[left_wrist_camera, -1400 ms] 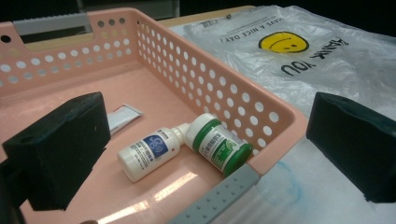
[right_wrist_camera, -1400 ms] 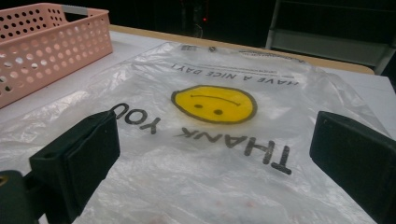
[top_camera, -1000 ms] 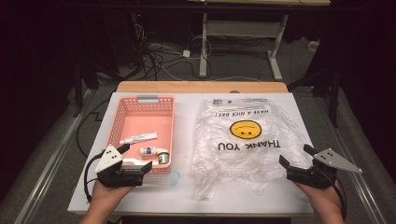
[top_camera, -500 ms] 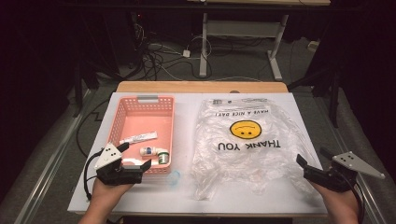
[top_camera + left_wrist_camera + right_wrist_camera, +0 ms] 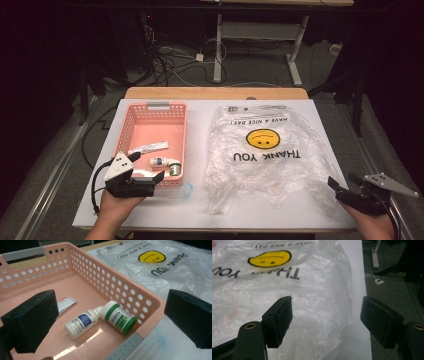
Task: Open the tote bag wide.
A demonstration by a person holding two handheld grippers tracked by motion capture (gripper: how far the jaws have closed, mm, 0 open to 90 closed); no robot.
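left gripper at basket corner, fingers apart over two bottles. bag flat mid-worktop; right gripper at its edge, fingers apart, just been closing, nothing between. approach step; next needs pinching bag's edge.

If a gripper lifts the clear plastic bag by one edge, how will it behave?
The plastic bag is thin and crumpled, so it will probably hang limp and fold. It looks very light and may slide on the white table when pushed. Its glossy film could slip between pads.
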